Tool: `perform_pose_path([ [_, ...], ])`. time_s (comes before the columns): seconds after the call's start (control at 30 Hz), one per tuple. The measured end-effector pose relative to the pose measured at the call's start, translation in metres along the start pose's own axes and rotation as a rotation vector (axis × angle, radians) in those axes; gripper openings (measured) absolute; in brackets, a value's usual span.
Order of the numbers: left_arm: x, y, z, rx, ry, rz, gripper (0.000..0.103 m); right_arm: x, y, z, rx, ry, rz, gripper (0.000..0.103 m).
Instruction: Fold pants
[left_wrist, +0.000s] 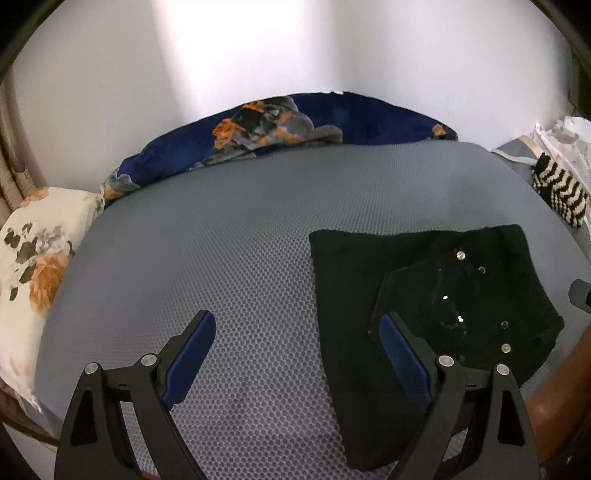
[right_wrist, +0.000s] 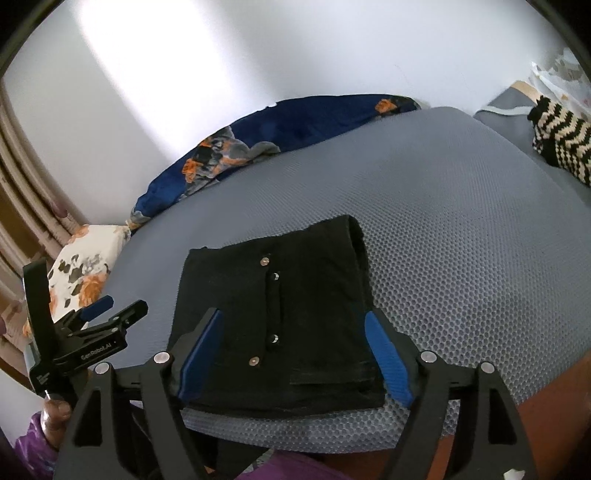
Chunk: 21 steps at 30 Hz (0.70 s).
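Both jaws of the right gripper (right_wrist: 293, 350) are standing open astride the folded pants (right_wrist: 280, 317); left gripper (left_wrist: 299, 354) open beside them. Judging: square edges, avoid snagging.

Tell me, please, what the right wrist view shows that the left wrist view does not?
Only the right wrist view shows the left gripper from the side, the hand holding it and a purple sleeve. Only the left wrist view shows bare mat between that gripper's open fingers. Both share the folded black pants, the blue floral blanket, the floral pillow and the striped knit item.
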<state>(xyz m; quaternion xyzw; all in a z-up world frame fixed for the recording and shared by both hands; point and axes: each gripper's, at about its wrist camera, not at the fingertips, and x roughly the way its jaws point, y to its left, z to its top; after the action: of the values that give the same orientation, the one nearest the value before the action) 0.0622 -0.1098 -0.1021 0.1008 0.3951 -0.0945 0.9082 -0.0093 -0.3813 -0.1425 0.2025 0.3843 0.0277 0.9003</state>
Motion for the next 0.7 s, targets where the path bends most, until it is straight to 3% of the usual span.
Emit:
perform_pose_path([
  [0.13,0.012,0.002,0.0,-0.007,0.032,-0.01,0.09,0.005,-0.01,-0.001,0.016,0.012,-0.009,0.078],
  [0.33,0.037,0.011,0.001,-0.059,0.111,-0.092,0.09,0.018,-0.026,-0.001,0.046,0.053,-0.013,0.079],
  [0.7,0.04,0.011,0.007,-0.049,0.092,-0.082,0.09,0.035,-0.036,0.001,0.059,0.098,-0.009,0.079],
])
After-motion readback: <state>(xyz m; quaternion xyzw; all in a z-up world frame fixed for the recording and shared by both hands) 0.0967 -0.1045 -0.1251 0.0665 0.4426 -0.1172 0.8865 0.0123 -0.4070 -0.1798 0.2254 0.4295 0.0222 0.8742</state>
